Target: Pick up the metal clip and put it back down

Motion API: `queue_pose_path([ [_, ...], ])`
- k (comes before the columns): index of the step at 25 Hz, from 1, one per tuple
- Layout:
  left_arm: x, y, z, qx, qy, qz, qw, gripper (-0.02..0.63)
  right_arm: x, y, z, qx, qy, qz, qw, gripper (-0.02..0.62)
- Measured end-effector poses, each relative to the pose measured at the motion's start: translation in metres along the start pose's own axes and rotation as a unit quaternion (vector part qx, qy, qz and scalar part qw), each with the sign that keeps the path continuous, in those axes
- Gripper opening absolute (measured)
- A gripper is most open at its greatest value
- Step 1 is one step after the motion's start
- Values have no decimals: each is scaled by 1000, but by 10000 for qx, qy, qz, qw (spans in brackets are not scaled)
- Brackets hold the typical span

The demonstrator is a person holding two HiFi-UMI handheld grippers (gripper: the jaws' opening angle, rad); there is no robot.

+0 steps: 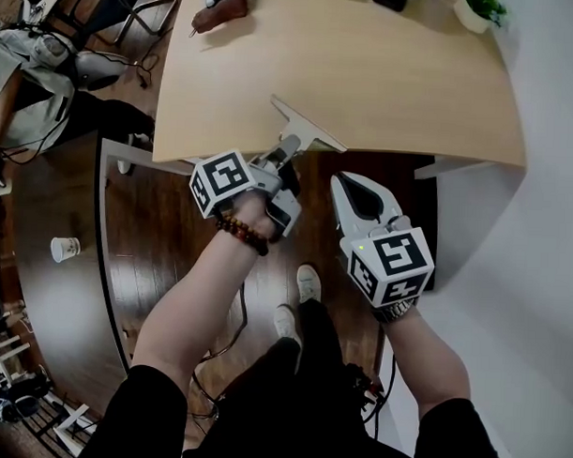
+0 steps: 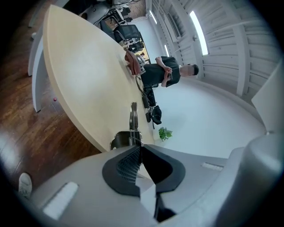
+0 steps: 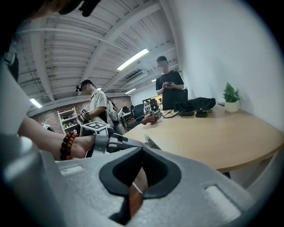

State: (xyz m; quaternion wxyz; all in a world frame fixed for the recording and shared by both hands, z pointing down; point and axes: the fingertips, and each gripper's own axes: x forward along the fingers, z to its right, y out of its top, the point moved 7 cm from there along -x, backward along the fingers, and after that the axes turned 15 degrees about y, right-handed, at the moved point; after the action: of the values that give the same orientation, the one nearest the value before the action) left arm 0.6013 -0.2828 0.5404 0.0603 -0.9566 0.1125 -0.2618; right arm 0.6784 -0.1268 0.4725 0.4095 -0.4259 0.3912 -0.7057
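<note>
The left gripper [image 1: 287,156] is clenched on the clip [image 1: 307,130]: in the left gripper view its jaws meet on the clip's near end, and the rest of the clip [image 2: 132,119] sticks out straight ahead of the tips. The table [image 1: 367,67] lies just ahead of and below the jaws, with only its near edge under the clip; whether the clip touches the top I cannot tell. The step in hand looks like the put-down. To do it well, reach a little further ahead so the whole clip is over the wood rather than the edge, since a release here could tip it to the floor. Level the gripper so the clip's broad bar lands flat, bring it into contact before loosening the jaws, then draw straight back along the line of the jaws so the pads do not drag it. The right gripper [image 1: 356,190], beside the left on its right and short of the table, has its jaws closed on nothing and should stay clear
</note>
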Motion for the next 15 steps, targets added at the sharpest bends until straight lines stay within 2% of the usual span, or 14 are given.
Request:
queue_pose_path([
  [6, 3, 2, -3, -212, -7, 2, 9998, 28, -3, -3, -6, 57, -66, -1, 10000, -8],
  [15, 10, 2, -10, -325, 27, -44, 9995, 28, -6, -13, -11, 120, -152, -26, 9998, -8],
])
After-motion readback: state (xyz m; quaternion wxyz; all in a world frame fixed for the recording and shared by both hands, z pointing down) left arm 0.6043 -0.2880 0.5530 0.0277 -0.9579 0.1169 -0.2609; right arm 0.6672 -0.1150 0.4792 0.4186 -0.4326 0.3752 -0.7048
